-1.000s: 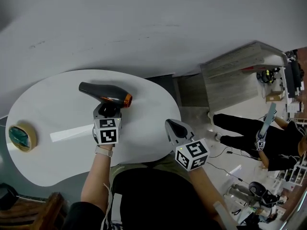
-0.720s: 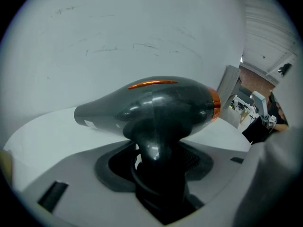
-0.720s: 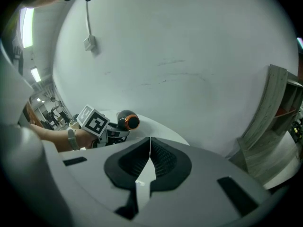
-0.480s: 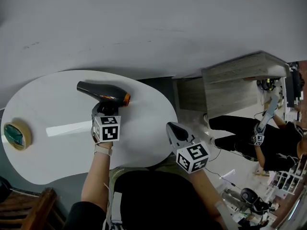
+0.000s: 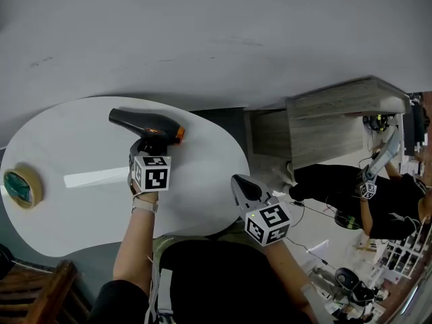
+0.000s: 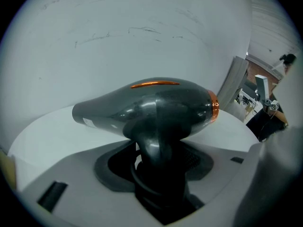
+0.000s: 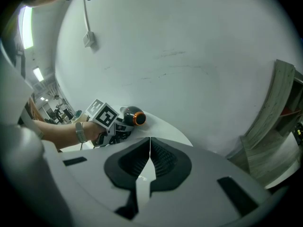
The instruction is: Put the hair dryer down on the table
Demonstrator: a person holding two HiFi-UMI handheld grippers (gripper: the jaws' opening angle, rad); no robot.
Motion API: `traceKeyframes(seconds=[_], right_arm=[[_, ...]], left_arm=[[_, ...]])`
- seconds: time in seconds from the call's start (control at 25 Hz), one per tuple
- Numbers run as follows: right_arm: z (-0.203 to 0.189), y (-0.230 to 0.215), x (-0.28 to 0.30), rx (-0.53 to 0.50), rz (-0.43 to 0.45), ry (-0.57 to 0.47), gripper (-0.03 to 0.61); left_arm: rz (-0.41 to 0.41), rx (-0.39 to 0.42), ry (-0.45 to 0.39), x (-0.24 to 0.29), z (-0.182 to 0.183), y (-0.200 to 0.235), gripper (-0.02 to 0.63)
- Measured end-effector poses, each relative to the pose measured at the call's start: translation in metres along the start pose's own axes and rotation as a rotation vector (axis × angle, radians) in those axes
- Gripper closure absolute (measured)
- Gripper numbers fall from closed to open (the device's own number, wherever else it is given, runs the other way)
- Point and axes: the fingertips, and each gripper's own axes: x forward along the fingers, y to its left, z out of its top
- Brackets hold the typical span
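A black hair dryer (image 5: 145, 125) with an orange ring at its nozzle is held over the far part of the white oval table (image 5: 81, 211). Its barrel lies level and points right. My left gripper (image 5: 150, 148) is shut on its handle, and in the left gripper view the hair dryer (image 6: 156, 105) fills the middle with the handle down between the jaws of the left gripper (image 6: 158, 174). Whether the dryer touches the tabletop is hidden. My right gripper (image 5: 241, 185) hangs by the table's near right edge. The right gripper view shows the right gripper (image 7: 149, 150) with jaws together and nothing between them, and the hair dryer (image 7: 134, 117) beyond.
A roll of tape (image 5: 19, 186) lies at the table's left end. A wooden chair (image 5: 34, 295) stands at the near left. Right of the table is a grey wooden cabinet (image 5: 337, 117). A second person (image 5: 378, 198) with grippers is beyond it.
My left gripper has edged slightly toward the far side of the table with the hair dryer still in it. The right gripper has barely moved.
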Motion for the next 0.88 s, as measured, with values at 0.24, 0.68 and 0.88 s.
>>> traceKeyframes(seconds=[0.24, 0.68, 0.88], right_arm=[[-0.002, 0.004, 0.002, 0.006, 0.002, 0.006, 0.561], [-0.006, 0.017, -0.004, 0.004, -0.008, -0.010, 0.561], [-0.009, 0.028, -0.012, -0.003, -0.011, -0.024, 0.561]], left_arm=[[-0.032, -0.020, 0.015, 0.003, 0.000, -0.001, 0.370], [-0.052, -0.031, 0.009, -0.003, -0.004, 0.002, 0.305], [-0.072, -0.052, -0.008, -0.015, -0.010, 0.001, 0.288]])
